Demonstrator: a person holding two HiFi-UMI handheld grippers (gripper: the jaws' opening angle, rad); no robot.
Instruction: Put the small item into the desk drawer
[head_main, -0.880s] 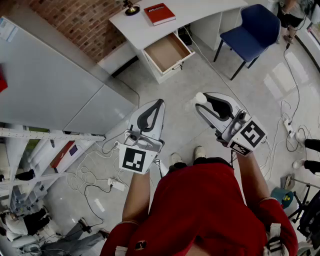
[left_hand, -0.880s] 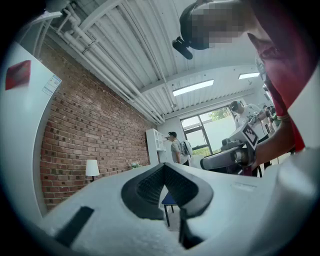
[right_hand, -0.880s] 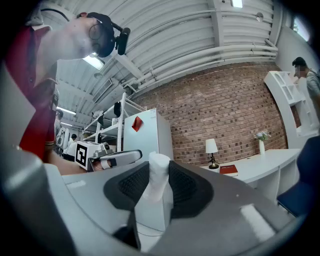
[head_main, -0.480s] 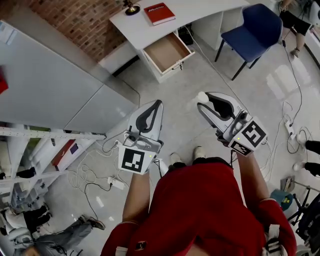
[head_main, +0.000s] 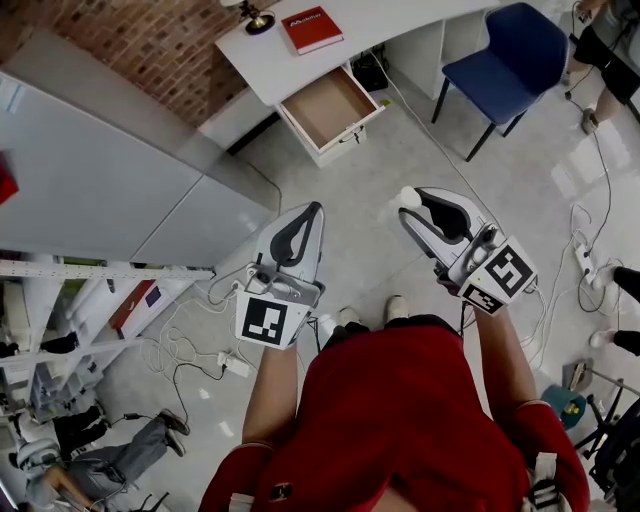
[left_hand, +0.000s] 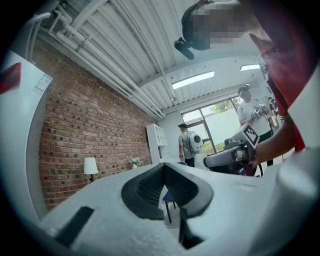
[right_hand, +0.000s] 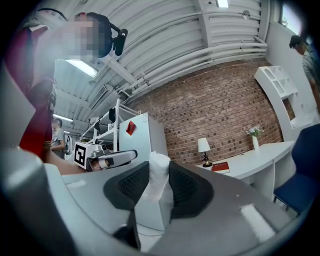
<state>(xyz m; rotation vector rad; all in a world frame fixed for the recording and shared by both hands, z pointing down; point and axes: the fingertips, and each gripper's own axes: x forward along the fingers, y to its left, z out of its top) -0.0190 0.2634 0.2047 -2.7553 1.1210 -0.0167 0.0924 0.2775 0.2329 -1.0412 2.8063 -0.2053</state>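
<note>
My right gripper (head_main: 408, 198) is shut on the small item (right_hand: 158, 186), a white rounded piece that stands up between the pads and pokes past the tips (head_main: 407, 194). The left gripper (head_main: 316, 208) is held beside it at about the same height, shut, with nothing between its jaws (left_hand: 164, 165). Both hang over the floor, well short of the white desk (head_main: 380, 18). The desk drawer (head_main: 330, 105) stands pulled open, and what shows of its brown bottom is bare. Across from each other, the right gripper (left_hand: 229, 156) and left gripper (right_hand: 109, 158) show in each other's views.
A red book (head_main: 308, 28) and a small lamp (head_main: 255, 18) sit on the desk. A blue chair (head_main: 508, 55) stands to the drawer's right. A large white cabinet (head_main: 100, 180) fills the left. Cables and a power strip (head_main: 232, 366) lie on the floor. People stand at the edges.
The desk and drawer have slid slightly up and left in the head view. Both grippers hold nearly the same pose. A person at the bottom left has walked further into view.
</note>
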